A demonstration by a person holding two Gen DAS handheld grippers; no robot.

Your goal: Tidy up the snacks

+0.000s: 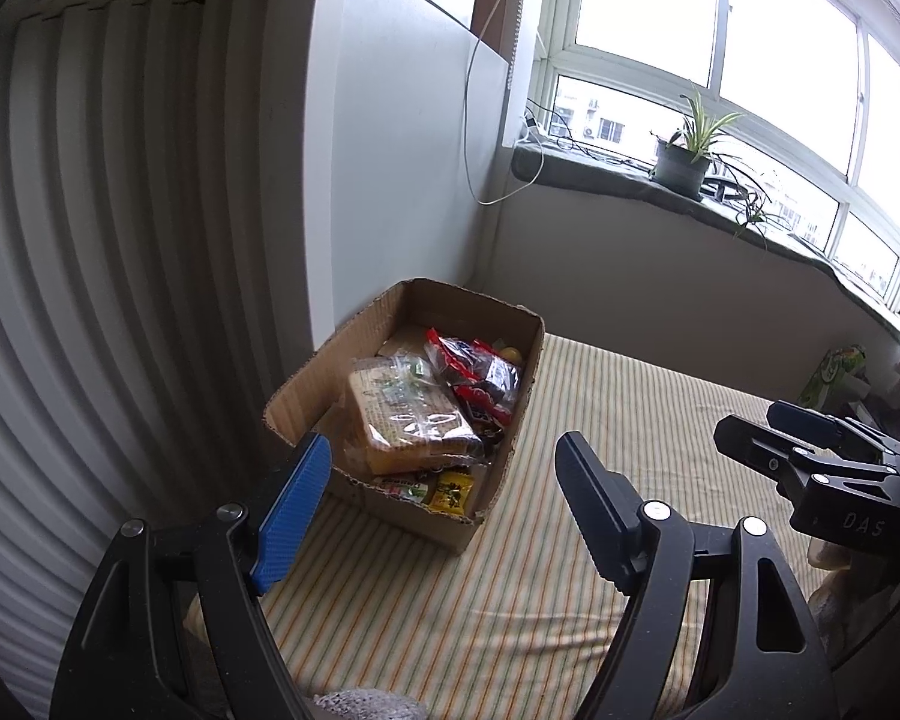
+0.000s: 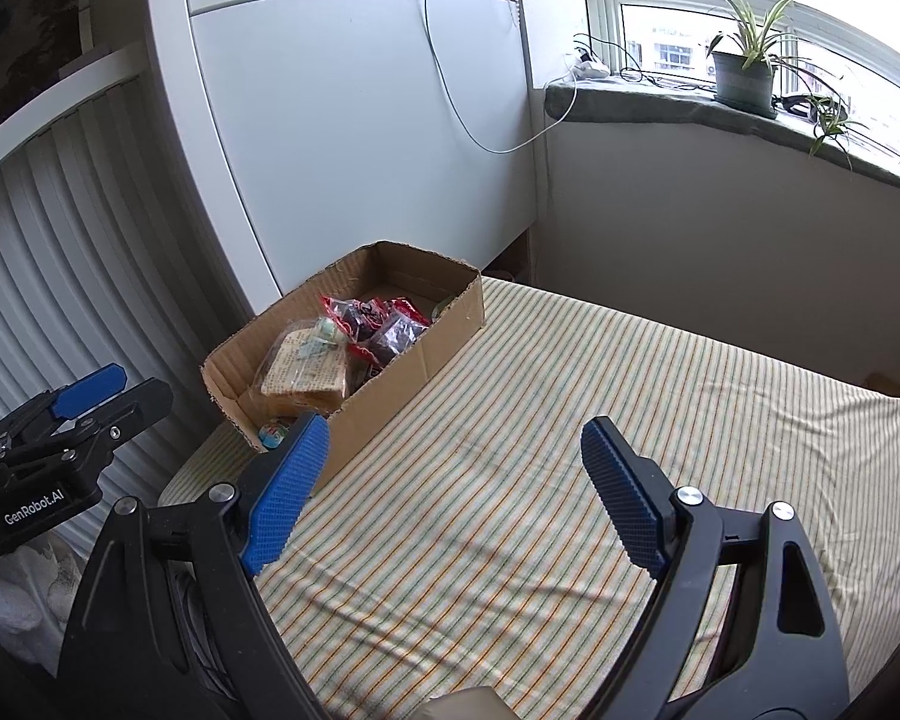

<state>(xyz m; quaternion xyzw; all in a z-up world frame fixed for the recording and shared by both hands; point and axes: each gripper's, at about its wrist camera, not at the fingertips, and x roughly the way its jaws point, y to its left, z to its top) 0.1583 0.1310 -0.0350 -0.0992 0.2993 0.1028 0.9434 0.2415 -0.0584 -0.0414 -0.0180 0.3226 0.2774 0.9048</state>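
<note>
Jaws of the left gripper point(image 1: 444, 504) and right gripper point(image 2: 456, 495) are gaping, empty. The bread pack point(image 1: 405, 420), probably soft and crinkly, is lying in the cardboard box point(image 1: 306, 384) at the bed's point(image 2: 540, 450) far left corner; pinch its wrapper edge.

potted plant point(image 2: 744, 69) on windowsill point(image 2: 660, 102), white cable point(image 2: 450, 90) hanging nearby

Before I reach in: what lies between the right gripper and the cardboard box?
Only bare striped sheet between right gripper and cardboard box, per the right wrist view.
</note>
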